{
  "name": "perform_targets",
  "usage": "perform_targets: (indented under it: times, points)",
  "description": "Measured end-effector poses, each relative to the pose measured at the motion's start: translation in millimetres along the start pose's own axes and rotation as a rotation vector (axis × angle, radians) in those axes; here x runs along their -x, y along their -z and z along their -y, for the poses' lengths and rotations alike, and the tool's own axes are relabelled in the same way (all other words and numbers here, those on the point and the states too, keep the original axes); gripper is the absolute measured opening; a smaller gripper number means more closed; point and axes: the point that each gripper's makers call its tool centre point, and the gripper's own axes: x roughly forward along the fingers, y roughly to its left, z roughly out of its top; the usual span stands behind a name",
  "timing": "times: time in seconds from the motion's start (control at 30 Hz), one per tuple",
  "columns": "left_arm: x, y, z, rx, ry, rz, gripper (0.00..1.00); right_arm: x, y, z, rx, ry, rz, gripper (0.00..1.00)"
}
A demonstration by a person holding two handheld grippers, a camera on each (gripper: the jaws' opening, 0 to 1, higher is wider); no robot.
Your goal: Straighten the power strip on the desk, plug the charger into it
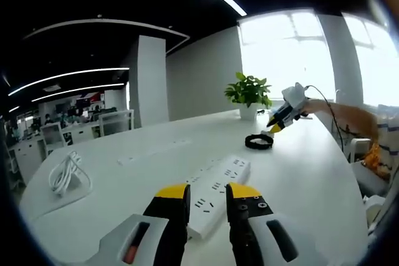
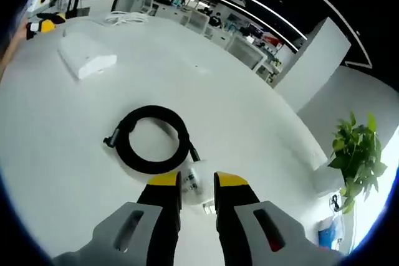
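Note:
In the left gripper view the white power strip (image 1: 219, 186) lies at a slant on the white desk (image 1: 312, 179). My left gripper (image 1: 207, 196) is open by a narrow gap, with the strip's near end showing between its jaws. In the right gripper view the white charger (image 2: 196, 185) sits between the yellow tips of my right gripper (image 2: 197, 182), which is shut on it. Its black cable (image 2: 153, 138) lies coiled on the desk just ahead. The right gripper (image 1: 278, 121) hovers over the black coil (image 1: 259, 141). Far off lie the power strip (image 2: 87, 57) and the left gripper (image 2: 42, 25).
A potted plant (image 1: 249, 93) stands at the desk's far edge near the window, and the same plant (image 2: 358, 154) shows at the right. A white coiled cable (image 1: 67, 175) lies at the left of the desk. A person's arm (image 1: 349, 118) reaches in from the right.

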Motion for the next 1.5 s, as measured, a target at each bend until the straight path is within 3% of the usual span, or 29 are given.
perform_targets:
  times: [0.13,0.67,1.17,1.5]
  points:
    - [-0.8,1.0,1.6,-0.014,0.001,-0.008,0.23,-4.1,2.9,0.1,0.017,-0.031,-0.056,0.20]
    - [-1.0,0.5,3.0,-0.059,0.003,-0.024,0.23,-20.1,5.0,-3.6,0.097,-0.109,-0.163,0.26]
    - [-1.5,-3.7,-0.4,-0.059,0.014,-0.025,0.23,-24.5,10.9,-8.1,0.169,-0.142,-0.209,0.27]
    - [-3.4,-0.1,11.7,-0.059,0.029,-0.028,0.23,-24.7,11.0,-9.5,0.127,-0.134,-0.209,0.27]
